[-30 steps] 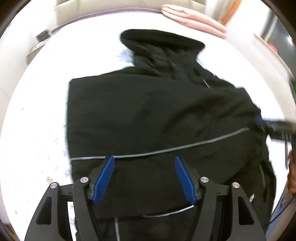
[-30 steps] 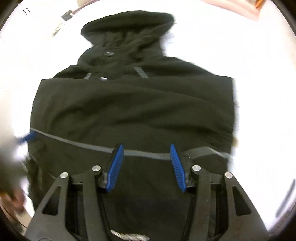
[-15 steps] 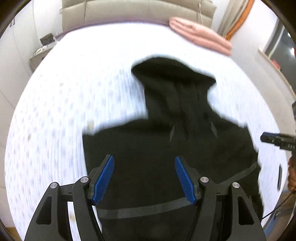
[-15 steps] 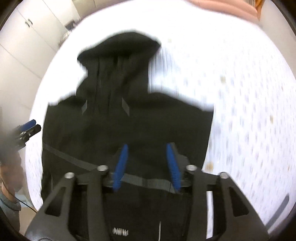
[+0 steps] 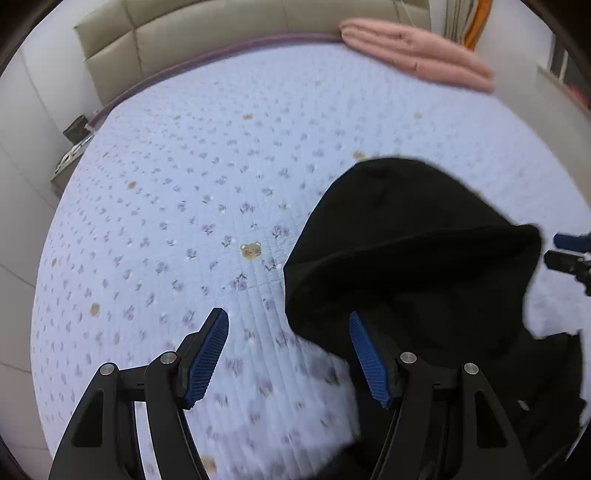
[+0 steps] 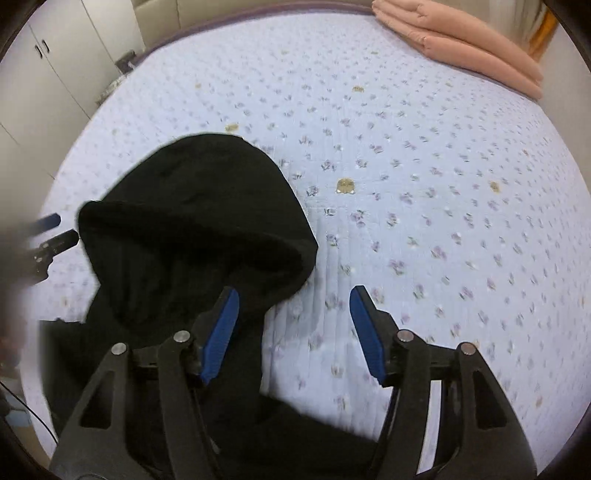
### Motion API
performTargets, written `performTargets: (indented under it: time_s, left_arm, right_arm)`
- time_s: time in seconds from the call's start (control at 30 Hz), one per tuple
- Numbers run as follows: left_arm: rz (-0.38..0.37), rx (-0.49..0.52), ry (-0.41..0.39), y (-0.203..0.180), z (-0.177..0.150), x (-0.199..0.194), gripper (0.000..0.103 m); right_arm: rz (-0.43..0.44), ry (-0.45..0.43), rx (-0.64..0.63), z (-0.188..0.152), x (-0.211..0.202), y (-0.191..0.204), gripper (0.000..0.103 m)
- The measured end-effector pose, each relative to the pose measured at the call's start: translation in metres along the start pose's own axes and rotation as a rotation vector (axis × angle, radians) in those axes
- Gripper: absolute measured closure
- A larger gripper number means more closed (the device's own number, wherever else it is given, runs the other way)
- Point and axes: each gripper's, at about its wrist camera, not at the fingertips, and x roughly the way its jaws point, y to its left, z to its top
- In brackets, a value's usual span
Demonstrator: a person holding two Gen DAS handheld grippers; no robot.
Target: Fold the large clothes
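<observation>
A home bedroom: a bed (image 5: 184,206) under a pale floral quilted cover, a padded beige headboard (image 5: 207,33) behind it, folded pink bedding (image 6: 461,40) at its head, and white wardrobe doors (image 6: 48,70) alongside.

One black hooded garment (image 5: 413,258), one pink folded blanket (image 5: 417,59) (two stacked layers), two grippers, one bed (image 5: 184,184).
</observation>
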Motion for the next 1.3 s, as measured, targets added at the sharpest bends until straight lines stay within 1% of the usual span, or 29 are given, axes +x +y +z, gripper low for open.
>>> performTargets:
  time_s: [0.07, 0.1, 0.13, 0.17, 0.2, 0.23, 0.27, 0.3, 0.33, 0.37, 0.43, 0.47, 0.53, 0.57, 0.6, 0.63, 0.7, 0.73, 0.77, 0.8, 0.83, 0.87, 0.97, 1.03, 1.07, 1.1, 1.17, 1.27, 1.3]
  left_arm:
    - [0.030, 0.014, -0.003, 0.001, 0.000, 0.012, 0.034]
    - [0.043, 0.009, -0.001, 0.003, -0.003, 0.016, 0.038]
    - [0.045, -0.005, -0.004, 0.004, 0.001, 0.021, 0.066]
    - [0.005, -0.025, 0.002, 0.007, 0.002, 0.024, 0.093]
    - [-0.042, -0.059, -0.004, 0.012, 0.002, 0.020, 0.094]
    - [-0.053, -0.079, -0.045, 0.015, 0.000, 0.008, 0.094]
    - [-0.093, -0.101, -0.108, 0.022, -0.004, -0.007, 0.094]
    - [-0.126, -0.127, -0.143, 0.029, -0.007, -0.018, 0.094]
    - [-0.195, -0.173, -0.176, 0.040, -0.013, -0.030, 0.094]
    - [-0.239, -0.205, -0.188, 0.049, -0.019, -0.033, 0.093]
    - [-0.270, -0.233, -0.128, 0.058, -0.030, -0.019, 0.093]
    - [-0.262, -0.226, -0.048, 0.058, -0.038, 0.004, 0.093]
    - [-0.239, -0.187, 0.076, 0.051, -0.050, 0.040, 0.092]
    - [-0.233, -0.168, 0.091, 0.047, -0.055, 0.048, 0.090]
    - [-0.208, -0.138, 0.067, 0.042, -0.055, 0.042, 0.090]
    - [-0.188, -0.103, 0.056, 0.039, -0.052, 0.033, 0.090]
    - [-0.156, -0.037, 0.037, 0.035, -0.052, 0.016, 0.078]
    - [-0.154, -0.014, 0.040, 0.035, -0.054, 0.010, 0.058]
    - [-0.160, 0.003, 0.037, 0.037, -0.056, 0.003, 0.043]
    - [-0.166, 0.018, 0.025, 0.040, -0.059, -0.007, 0.040]
    - [-0.170, 0.036, 0.014, 0.043, -0.062, -0.017, 0.040]
    - [-0.176, 0.050, -0.002, 0.047, -0.065, -0.030, 0.040]
    - [-0.228, 0.020, -0.078, 0.059, -0.064, -0.060, 0.040]
    - [-0.271, -0.044, -0.153, 0.064, -0.051, -0.077, 0.039]
    - [-0.293, -0.083, -0.172, 0.065, -0.041, -0.076, 0.038]
    - [-0.299, -0.107, -0.174, 0.062, -0.033, -0.074, 0.038]
    - [-0.269, -0.121, -0.136, 0.055, -0.013, -0.054, 0.038]
    - [-0.219, -0.065, -0.039, 0.037, -0.004, -0.009, 0.038]
    - [-0.221, -0.055, -0.012, 0.035, -0.006, -0.001, 0.038]
  right_arm:
    - [0.003, 0.014, 0.000, 0.001, 0.013, 0.001, 0.043]
    - [0.004, 0.017, -0.003, 0.003, 0.019, 0.003, 0.044]
    - [-0.002, 0.020, -0.010, 0.005, 0.021, 0.006, 0.048]
    - [-0.025, 0.019, -0.024, 0.006, 0.027, 0.011, 0.074]
    - [-0.060, 0.014, -0.038, 0.007, 0.031, 0.015, 0.087]
    - [-0.086, 0.008, -0.044, 0.007, 0.030, 0.016, 0.096]
    - [-0.088, -0.018, -0.037, 0.007, 0.027, 0.014, 0.098]
    - [-0.060, -0.063, -0.020, 0.004, 0.015, 0.008, 0.099]
    - [-0.049, -0.090, -0.013, 0.000, 0.005, 0.005, 0.099]
    - [-0.030, -0.113, -0.005, -0.005, -0.003, 0.001, 0.099]
    - [0.006, -0.102, 0.009, -0.014, -0.002, -0.004, 0.099]
    - [0.015, -0.075, 0.011, -0.019, 0.007, -0.005, 0.099]
    - [0.018, -0.003, 0.012, -0.026, 0.033, -0.005, 0.098]
    - [0.023, 0.038, 0.009, -0.029, 0.046, -0.004, 0.098]
    - [0.014, 0.051, 0.004, -0.033, 0.053, -0.002, 0.098]
    - [0.002, 0.038, -0.008, -0.034, 0.051, 0.000, 0.094]
    - [-0.003, 0.032, -0.014, -0.034, 0.040, 0.001, 0.089]
    - [0.008, 0.037, -0.013, -0.035, 0.033, -0.001, 0.084]
    - [0.013, 0.038, -0.018, -0.036, 0.028, -0.002, 0.077]
    - [0.013, 0.030, -0.026, -0.039, 0.016, -0.004, 0.073]
    - [0.015, 0.028, -0.031, -0.040, 0.010, -0.004, 0.066]
    - [0.026, 0.016, -0.040, -0.042, -0.002, -0.004, 0.062]
    - [0.045, -0.033, -0.057, -0.040, -0.029, -0.001, 0.060]
    - [0.068, -0.073, -0.057, -0.031, -0.043, 0.006, 0.059]
    - [0.078, -0.089, -0.053, -0.025, -0.045, 0.010, 0.058]
    - [0.093, -0.103, -0.050, -0.017, -0.045, 0.016, 0.058]
    - [0.084, -0.100, -0.035, -0.004, -0.032, 0.022, 0.057]
    - [0.095, -0.068, -0.016, 0.015, -0.001, 0.027, 0.057]
    - [0.074, -0.049, -0.022, 0.019, 0.009, 0.029, 0.057]
